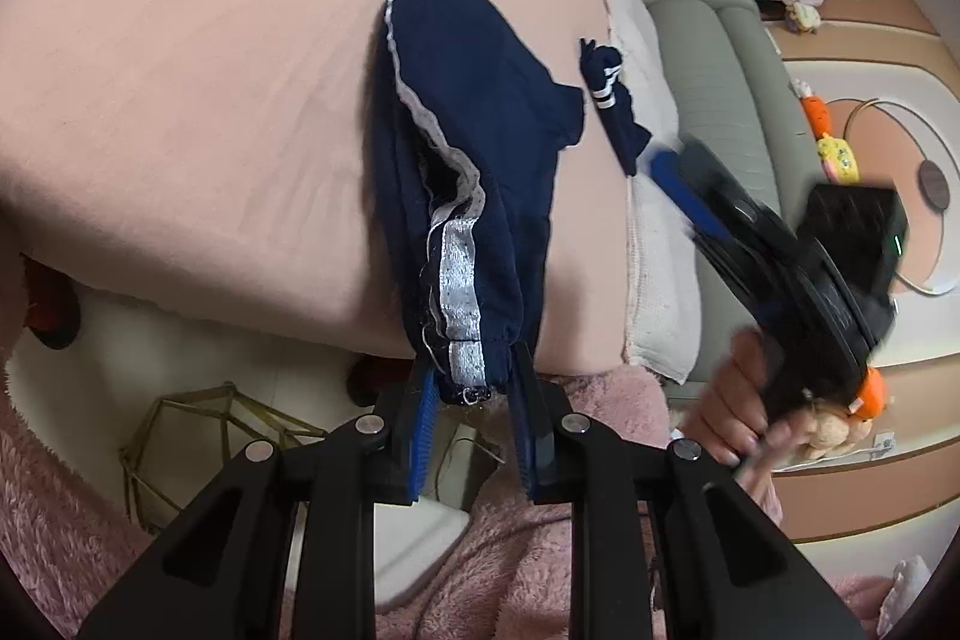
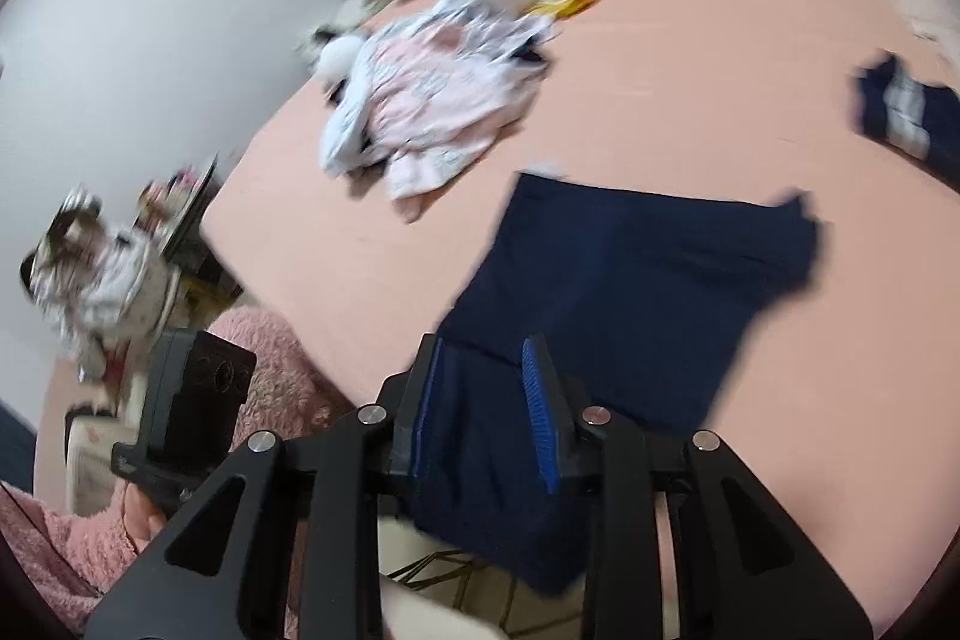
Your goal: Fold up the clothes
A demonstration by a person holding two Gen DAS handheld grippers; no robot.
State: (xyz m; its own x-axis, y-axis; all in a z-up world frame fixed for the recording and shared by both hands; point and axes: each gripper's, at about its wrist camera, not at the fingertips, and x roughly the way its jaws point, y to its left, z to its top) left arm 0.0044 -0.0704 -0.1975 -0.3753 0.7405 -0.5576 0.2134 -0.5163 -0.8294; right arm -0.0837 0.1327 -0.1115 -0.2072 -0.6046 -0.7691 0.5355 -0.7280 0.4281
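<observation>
Nearest us, our left tool [image 1: 468, 388] pinches the white-banded waistband end of the navy garment [image 1: 474, 100], whose body stretches toward twelve o'clock across the pink bed [image 1: 180, 70]. Our right tool [image 2: 489, 400] hangs above the same garment's near edge, its blue pads spread with cloth showing between them, ungripped as far as we can tell. At two o'clock lies a small navy striped piece [image 1: 609, 100], and a heap of pale clothes [image 2: 432, 100] sits at eleven.
</observation>
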